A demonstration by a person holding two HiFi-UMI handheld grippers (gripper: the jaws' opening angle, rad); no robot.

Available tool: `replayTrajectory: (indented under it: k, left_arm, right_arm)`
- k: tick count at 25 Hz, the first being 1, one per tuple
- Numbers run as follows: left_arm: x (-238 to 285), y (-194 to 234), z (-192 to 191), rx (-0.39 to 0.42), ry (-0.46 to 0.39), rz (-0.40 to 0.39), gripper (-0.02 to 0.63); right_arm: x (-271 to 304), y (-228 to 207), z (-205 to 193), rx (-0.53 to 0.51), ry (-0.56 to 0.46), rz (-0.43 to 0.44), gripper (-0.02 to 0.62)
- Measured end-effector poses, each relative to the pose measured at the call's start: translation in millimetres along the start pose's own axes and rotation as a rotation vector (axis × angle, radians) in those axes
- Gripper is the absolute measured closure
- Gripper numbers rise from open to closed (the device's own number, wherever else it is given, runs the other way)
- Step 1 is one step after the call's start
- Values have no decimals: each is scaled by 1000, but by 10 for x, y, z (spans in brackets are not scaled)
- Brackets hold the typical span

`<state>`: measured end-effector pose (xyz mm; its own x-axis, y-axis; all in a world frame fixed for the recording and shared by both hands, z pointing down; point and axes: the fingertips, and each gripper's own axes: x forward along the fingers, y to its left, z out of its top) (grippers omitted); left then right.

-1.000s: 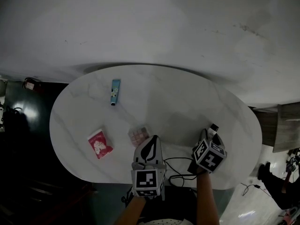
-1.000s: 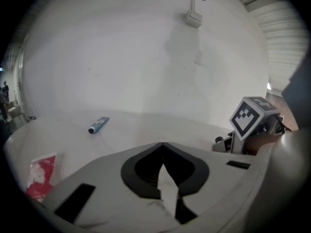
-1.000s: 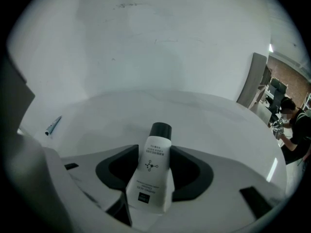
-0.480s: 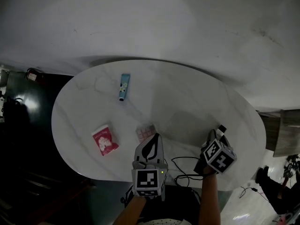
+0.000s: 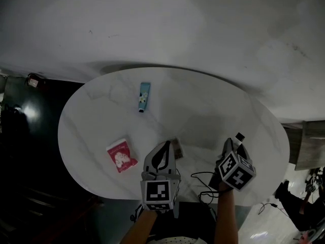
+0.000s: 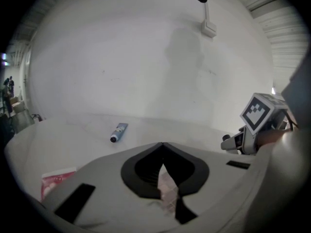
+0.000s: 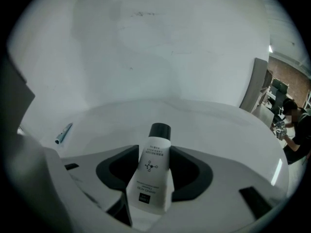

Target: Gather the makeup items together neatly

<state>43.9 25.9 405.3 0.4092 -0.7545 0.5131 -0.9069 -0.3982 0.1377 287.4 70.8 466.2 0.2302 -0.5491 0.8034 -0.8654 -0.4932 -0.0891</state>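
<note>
With the left gripper (image 5: 165,146), pinching what looks like a thin pinkish palette (image 6: 167,191) edge-on, jaws closed to almost nothing on it, over the near part of the white table (image 5: 213,105). With the right gripper (image 5: 232,144), clamping a white tube (image 7: 154,174) by its lower body, with jaws half apart and the black cap out beyond the tips. Left lying on the table: a blue tube (image 5: 144,96) at the far side, well apart from everything, and a red sachet (image 5: 122,155) toward the near left.

Probably light to handle, every one of them. For the palette, stiff but thin and likely to pivot in a corner pinch: better gripped across the flat faces near the middle. For the white tube, soft-walled and smooth, so apt to squash and slip: best taken low on the body, never by the cap. For the blue tube, slim and liable to roll: take across its width at mid-length. For the sachet, limp and flat on the tabletop: nip a corner or slide to the edge first
</note>
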Motion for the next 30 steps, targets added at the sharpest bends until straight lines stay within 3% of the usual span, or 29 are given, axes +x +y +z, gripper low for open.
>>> replayTrajectory:
  k: [25,30]
  left_arm:
    - [97,912,421,-52,-101,36,591]
    - [148,1039,450,-56,-81,37,591]
  right_arm:
    - [-160,1839,124,-138,-23,224,383]
    - [-95,2180,167,-170,-10,266,383]
